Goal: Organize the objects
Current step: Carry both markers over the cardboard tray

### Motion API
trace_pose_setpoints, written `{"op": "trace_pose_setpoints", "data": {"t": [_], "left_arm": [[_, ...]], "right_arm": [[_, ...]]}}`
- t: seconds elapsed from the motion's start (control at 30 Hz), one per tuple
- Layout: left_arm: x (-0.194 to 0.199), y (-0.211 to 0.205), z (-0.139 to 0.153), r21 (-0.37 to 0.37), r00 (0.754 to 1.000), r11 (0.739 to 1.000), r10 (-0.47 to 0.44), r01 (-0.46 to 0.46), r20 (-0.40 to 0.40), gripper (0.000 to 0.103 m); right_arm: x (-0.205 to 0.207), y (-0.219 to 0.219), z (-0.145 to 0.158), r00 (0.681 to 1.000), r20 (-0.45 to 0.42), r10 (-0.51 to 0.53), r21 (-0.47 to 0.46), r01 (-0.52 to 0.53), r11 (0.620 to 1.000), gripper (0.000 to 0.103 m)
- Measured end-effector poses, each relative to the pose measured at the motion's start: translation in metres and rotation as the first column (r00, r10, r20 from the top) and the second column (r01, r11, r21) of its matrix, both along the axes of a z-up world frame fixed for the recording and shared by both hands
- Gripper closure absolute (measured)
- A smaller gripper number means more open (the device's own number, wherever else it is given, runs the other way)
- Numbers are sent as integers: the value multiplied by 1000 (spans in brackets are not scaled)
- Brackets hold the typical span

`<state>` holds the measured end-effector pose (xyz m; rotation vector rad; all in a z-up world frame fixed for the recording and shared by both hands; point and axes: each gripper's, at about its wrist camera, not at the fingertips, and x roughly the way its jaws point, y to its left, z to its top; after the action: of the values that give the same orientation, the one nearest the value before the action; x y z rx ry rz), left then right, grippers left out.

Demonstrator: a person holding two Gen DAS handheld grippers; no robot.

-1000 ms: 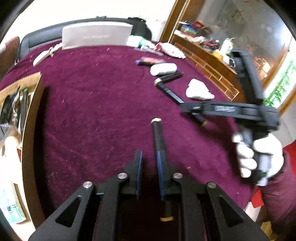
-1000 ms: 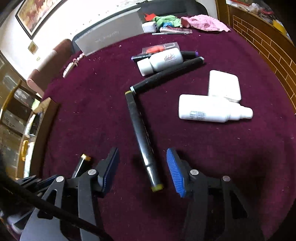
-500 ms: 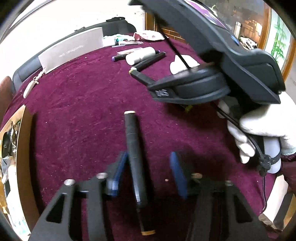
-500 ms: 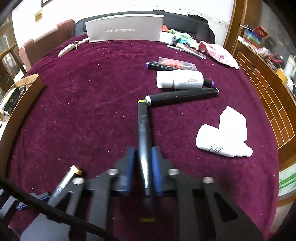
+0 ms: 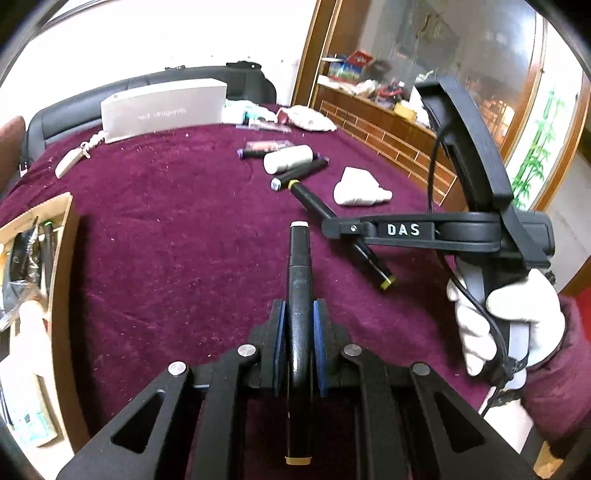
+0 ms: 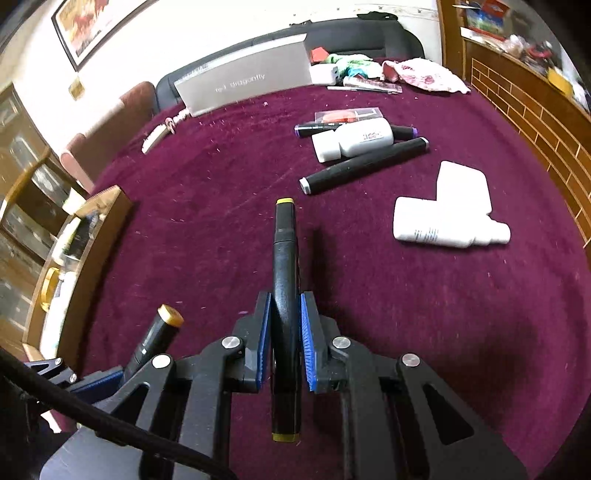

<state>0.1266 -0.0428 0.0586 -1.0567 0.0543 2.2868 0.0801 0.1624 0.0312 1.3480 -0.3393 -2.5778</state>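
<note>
Though clamped, two markers (image 5: 300,280) (image 6: 284,266) (black).

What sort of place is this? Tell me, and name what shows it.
Probably a room in a home: a table under a maroon cloth, a framed picture on the wall, a dark sofa behind, and a cluttered wooden cabinet.

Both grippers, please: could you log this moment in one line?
left gripper: shut on white-capped marker | right gripper: shut on yellow-capped marker | box: not reached
</note>
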Motion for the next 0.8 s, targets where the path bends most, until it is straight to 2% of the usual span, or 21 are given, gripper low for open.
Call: {"op": "trace_pose_setpoints", "data": {"t": [0.27, 0.4, 0.57, 0.8], "left_arm": [[8, -38, 28, 83, 998, 996, 43, -39, -46, 91], [12, -78, 38, 119, 991, 986, 124, -116, -56, 91], [12, -139, 41, 141, 964, 959, 256, -245, -71, 91], [10, -206, 25, 141, 914, 910, 402, -391, -57, 91]], "right_arm": [[27, 6, 10, 1000, 9, -28, -209, 29, 978, 90], [28, -5, 21, 1000, -4, 10, -245, -11, 969, 90], [27, -33, 35, 996, -22, 85, -300, -88, 950, 90], [18, -76, 40, 984, -7, 179, -364, -170, 916, 90]]}}
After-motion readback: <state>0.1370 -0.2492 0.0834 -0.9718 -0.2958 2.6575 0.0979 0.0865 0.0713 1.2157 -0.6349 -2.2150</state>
